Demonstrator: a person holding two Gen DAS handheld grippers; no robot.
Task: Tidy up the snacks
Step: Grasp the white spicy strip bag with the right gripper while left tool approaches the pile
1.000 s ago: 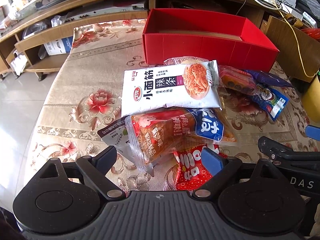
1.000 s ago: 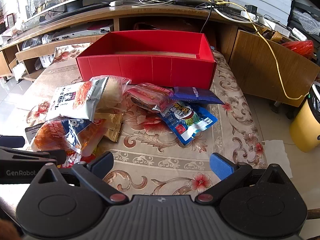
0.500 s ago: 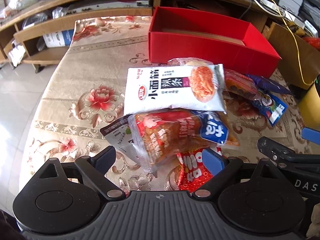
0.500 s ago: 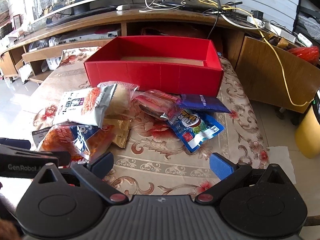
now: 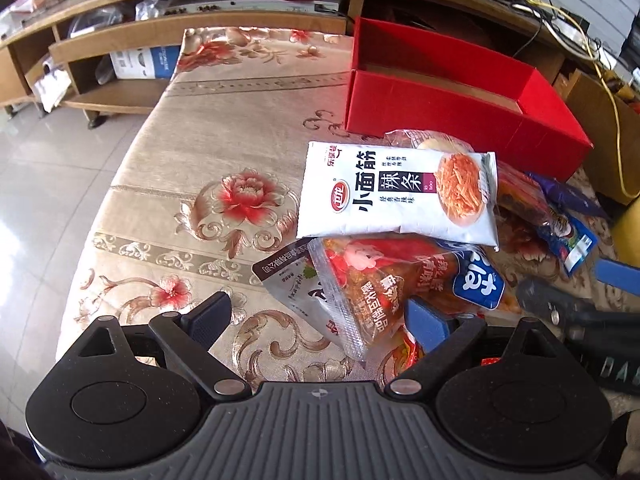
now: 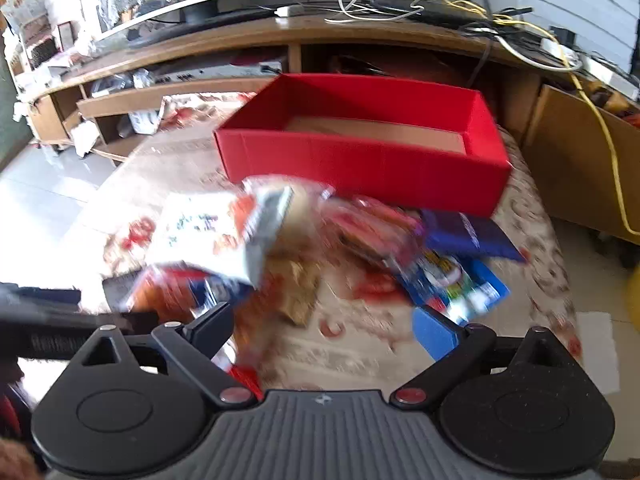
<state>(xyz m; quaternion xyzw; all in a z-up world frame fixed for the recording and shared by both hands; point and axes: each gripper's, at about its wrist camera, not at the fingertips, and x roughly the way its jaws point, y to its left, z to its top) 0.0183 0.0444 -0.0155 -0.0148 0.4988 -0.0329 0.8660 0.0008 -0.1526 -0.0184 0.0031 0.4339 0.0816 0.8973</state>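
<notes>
Both my jaws grip nothing: left gripper (image 5: 318,314) wide, now nearer the orange-red snack pouch (image 5: 384,284) between them; right gripper (image 6: 324,330) closing on air. Red box (image 6: 368,160) ahead remains snackless.

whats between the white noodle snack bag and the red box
A clear-wrapped bun packet lies between them, partly tucked under the white snack bag and close to the red box front wall. The left wrist view shows it best.

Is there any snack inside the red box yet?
No, the red box shows only its bare cardboard floor; the snack packets lie outside on the tablecloth.
</notes>
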